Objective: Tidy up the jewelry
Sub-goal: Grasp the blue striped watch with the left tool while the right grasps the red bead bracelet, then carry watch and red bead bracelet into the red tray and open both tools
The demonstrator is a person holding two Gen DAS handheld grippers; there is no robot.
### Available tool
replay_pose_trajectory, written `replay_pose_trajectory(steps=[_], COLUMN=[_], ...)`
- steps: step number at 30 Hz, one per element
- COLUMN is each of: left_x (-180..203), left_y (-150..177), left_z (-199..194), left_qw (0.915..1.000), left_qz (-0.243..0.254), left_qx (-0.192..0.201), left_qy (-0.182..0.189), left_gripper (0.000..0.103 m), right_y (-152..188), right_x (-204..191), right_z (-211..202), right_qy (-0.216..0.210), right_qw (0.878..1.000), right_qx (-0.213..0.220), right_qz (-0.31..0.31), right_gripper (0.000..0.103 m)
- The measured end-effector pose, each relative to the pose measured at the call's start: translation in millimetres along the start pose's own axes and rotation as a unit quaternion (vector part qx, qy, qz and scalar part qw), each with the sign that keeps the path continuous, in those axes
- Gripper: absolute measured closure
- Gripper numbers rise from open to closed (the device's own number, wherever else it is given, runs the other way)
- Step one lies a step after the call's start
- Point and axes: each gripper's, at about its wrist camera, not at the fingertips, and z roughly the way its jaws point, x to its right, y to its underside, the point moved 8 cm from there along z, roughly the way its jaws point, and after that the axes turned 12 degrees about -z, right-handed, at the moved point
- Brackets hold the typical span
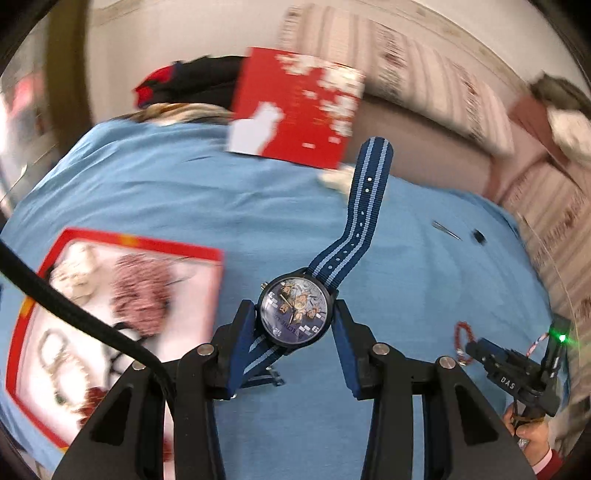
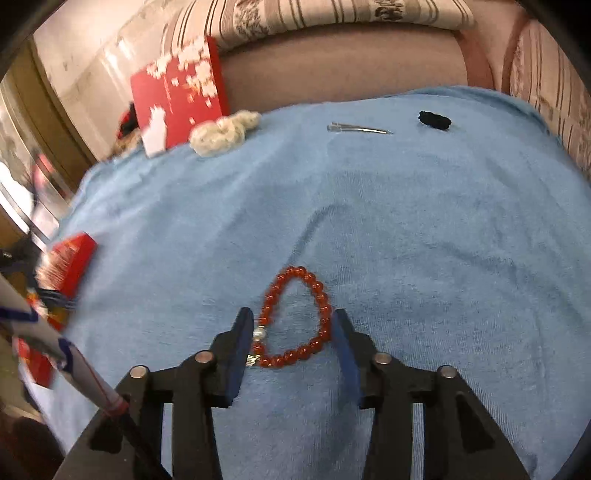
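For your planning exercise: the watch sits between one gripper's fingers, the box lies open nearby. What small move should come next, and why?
Probably swing the left hand-held gripper leftward toward the box: the watch is already off the cloth, and the box holds other jewelry.

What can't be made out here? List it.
- Left wrist view: tray contents, smeared by motion blur; its near corner is cut off by the gripper body.
- Left wrist view: watch dial lettering, too small.
- Right wrist view: bracelet clasp, partly behind a finger.

Place: a home living room
Evidence: pink striped upholstered sofa (image 2: 332,22) behind a surface covered with a light blue terry towel (image 2: 406,240)
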Motion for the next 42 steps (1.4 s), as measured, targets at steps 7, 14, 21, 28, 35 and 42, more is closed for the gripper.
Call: replay_pose_trajectory(steps=[7,14,21,28,35,42], left_x=[-87.7,-153.6,-205.8,-262.2,-282.9,-281.1], left_y=[-23.4,-32.7,-30.3,-32.1,-31.6,-29.7], left_z=[-18.1,-31.4,-33.8,-62.2,-73.1,-20.9], left_qw=[0.9954,0.9852,0.974,0.9504,0.9449,0.9522], left_qz=[-0.091,-0.164,-0.21,-0.275,-0.27,-0.28], left_qx=[0.026,0.039,0.044,0.087,0.104,0.034], left_qy=[-0.015,-0.028,-0.071,-0.117,-0.154,-0.117], left_gripper=[0.062,0.062,0.062,0.062,0.062,0.062], right_y=[-12.8,-63.3,-103.9,-120.2,-119.6,-105.0], right_x=[-14.7,-76.8,-181.5,-298.4,-391.6,-428.1], right_z=[1.8,-42.1,-68.5,-56.3,-16.0,51.3], right_qy=[0.023,-0.021,-0.103,-0.156,-0.224,-0.231], right_qw=[0.999,0.998,0.987,0.971,0.955,0.955], right_qx=[-0.014,0.042,0.068,0.058,0.022,-0.035], right_qz=[-0.021,-0.046,-0.107,-0.174,-0.194,-0.182], right_gripper=[0.095,0.095,0.095,0.095,0.095,0.094])
